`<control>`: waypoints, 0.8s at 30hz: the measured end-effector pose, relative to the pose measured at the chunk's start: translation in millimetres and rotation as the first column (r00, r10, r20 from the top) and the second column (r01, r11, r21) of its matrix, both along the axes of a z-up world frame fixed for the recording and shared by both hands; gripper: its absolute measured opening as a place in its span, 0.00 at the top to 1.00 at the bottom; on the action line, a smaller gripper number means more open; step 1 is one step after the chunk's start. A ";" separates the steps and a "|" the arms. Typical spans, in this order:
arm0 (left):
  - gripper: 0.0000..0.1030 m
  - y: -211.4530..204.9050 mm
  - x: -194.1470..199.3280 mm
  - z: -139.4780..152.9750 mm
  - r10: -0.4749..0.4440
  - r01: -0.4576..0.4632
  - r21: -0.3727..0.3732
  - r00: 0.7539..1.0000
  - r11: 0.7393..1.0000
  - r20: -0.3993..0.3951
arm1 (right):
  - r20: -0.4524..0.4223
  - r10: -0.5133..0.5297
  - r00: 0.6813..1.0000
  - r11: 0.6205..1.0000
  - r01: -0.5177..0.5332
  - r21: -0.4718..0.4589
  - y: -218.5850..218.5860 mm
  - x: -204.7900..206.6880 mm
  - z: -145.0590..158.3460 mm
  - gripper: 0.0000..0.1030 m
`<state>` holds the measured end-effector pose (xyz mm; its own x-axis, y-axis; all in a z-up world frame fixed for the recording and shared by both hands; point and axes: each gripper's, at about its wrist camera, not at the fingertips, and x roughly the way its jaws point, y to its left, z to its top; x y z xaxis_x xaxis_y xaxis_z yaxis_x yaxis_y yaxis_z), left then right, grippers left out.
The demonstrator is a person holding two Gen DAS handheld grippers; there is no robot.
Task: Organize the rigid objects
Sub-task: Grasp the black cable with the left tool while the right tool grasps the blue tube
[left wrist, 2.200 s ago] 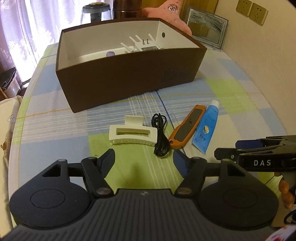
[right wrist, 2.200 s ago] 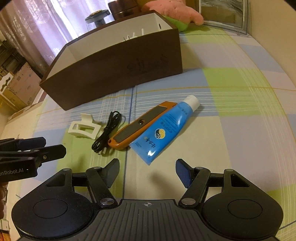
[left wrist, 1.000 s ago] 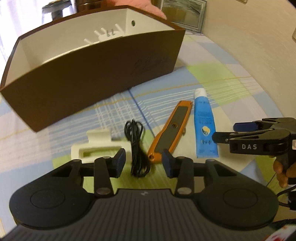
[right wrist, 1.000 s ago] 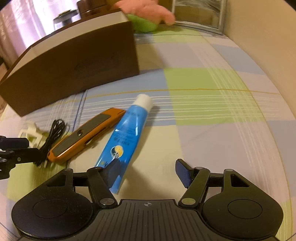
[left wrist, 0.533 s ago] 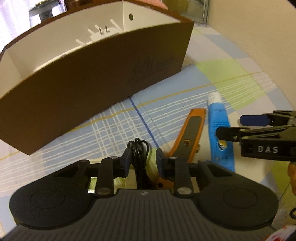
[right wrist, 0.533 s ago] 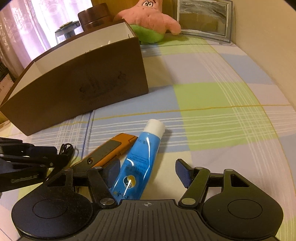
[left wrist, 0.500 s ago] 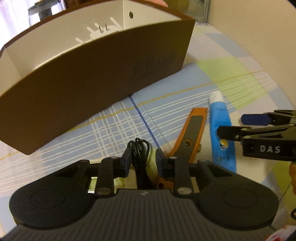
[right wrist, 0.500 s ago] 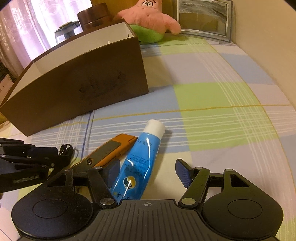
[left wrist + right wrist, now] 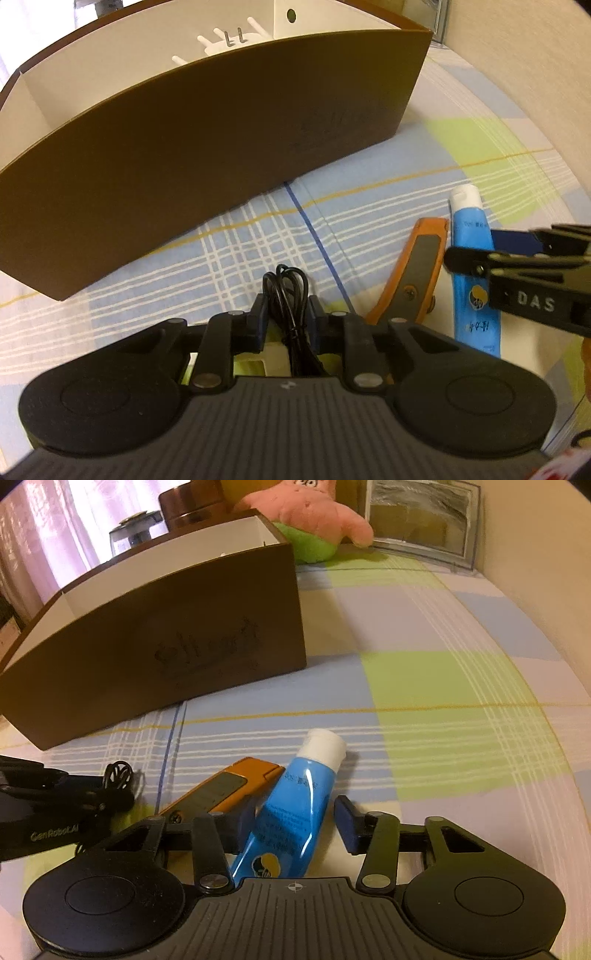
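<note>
Checked tablecloth carries a brown box at the back and loose items in front. Right gripper is closing astride the blue tube, whose long axis runs along the fingers, cap pointing away; the right pad is not yet touching. Left gripper is closing on the black cable, a pinch only the left view shows.

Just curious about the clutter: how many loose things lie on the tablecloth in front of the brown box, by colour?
Black: 1, cable
Orange: 1, utility knife
Blue: 1, tube
White: 1, hair clip, mostly hidden
Total: 4
</note>
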<state>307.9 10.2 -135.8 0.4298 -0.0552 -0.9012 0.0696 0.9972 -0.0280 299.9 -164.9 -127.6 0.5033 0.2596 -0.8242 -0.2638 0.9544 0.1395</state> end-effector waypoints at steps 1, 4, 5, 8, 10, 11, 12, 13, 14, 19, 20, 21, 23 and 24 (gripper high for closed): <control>0.84 0.0 -0.3 0.6 0.003 -0.003 -0.003 1.000 1.000 -0.002 | 0.005 0.007 1.000 1.000 -0.007 -0.007 1.6 0.2 -0.6 0.61; 0.84 0.8 -1.7 2.3 0.011 -0.011 -0.017 1.000 1.000 -0.005 | 0.027 0.085 0.996 0.996 -0.084 -0.038 7.2 -4.0 -1.6 0.62; 0.84 1.3 -1.8 2.2 0.014 -0.015 -0.025 1.000 1.000 -0.008 | 0.032 0.114 0.993 0.992 -0.112 -0.054 9.0 -6.0 -1.5 0.62; 0.86 2.0 -5.5 4.1 0.019 -0.020 -0.041 1.000 0.999 -0.025 | 0.029 0.202 0.979 0.976 -0.199 -0.085 12.3 -17.2 -1.7 0.62; 0.87 2.1 -9.0 5.4 0.023 -0.025 -0.051 0.999 0.998 -0.038 | 0.008 0.248 0.969 0.967 -0.247 -0.070 9.4 -25.1 -1.6 0.62; 0.87 2.0 -10.9 5.6 0.026 -0.028 -0.054 0.999 0.998 -0.038 | 0.003 0.257 0.966 0.964 -0.257 -0.065 9.0 -27.9 -2.1 0.62; 0.87 1.5 -12.7 5.8 0.027 -0.030 -0.054 0.999 0.998 -0.039 | 0.002 0.258 0.966 0.964 -0.257 -0.064 8.8 -31.6 -1.8 0.62; 0.86 1.0 -13.9 5.9 0.027 -0.029 -0.052 0.999 0.998 -0.039 | 0.003 0.251 0.968 0.966 -0.250 -0.062 8.2 -33.5 -2.1 0.62; 0.86 0.2 -14.4 5.9 0.026 -0.028 -0.048 0.999 0.998 -0.037 | -0.002 0.240 0.971 0.969 -0.239 -0.059 8.9 -33.4 -3.2 0.63; 0.86 -2.9 -9.2 6.1 0.013 -0.014 -0.032 0.999 0.999 -0.036 | 0.010 0.222 0.975 0.970 -0.220 -0.104 19.1 -32.0 -1.7 0.62; 0.86 -3.7 -7.8 5.4 0.008 -0.009 -0.027 0.999 1.000 -0.036 | 0.013 0.226 0.974 0.968 -0.223 -0.113 20.4 -31.4 -1.3 0.62; 0.86 -4.7 -6.9 5.2 0.005 -0.005 -0.020 0.999 1.000 -0.037 | 0.014 0.229 0.973 0.967 -0.226 -0.120 21.0 -31.2 -1.2 0.62; 0.87 -7.2 -6.9 5.0 0.001 -0.002 -0.006 0.999 1.000 -0.036 | 0.011 0.220 0.975 0.969 -0.217 -0.118 21.4 -29.8 -1.4 0.62; 0.87 -8.3 -7.2 4.8 0.003 -0.003 0.002 0.999 1.000 -0.034 | 0.012 0.217 0.976 0.970 -0.215 -0.117 21.2 -29.8 -1.1 0.62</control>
<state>300.7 1.9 -130.9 0.3986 -0.0527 -0.9156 0.0657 0.9974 -0.0288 270.1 -143.8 -128.7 0.4657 0.2688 -0.8431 -0.4674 0.8838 0.0235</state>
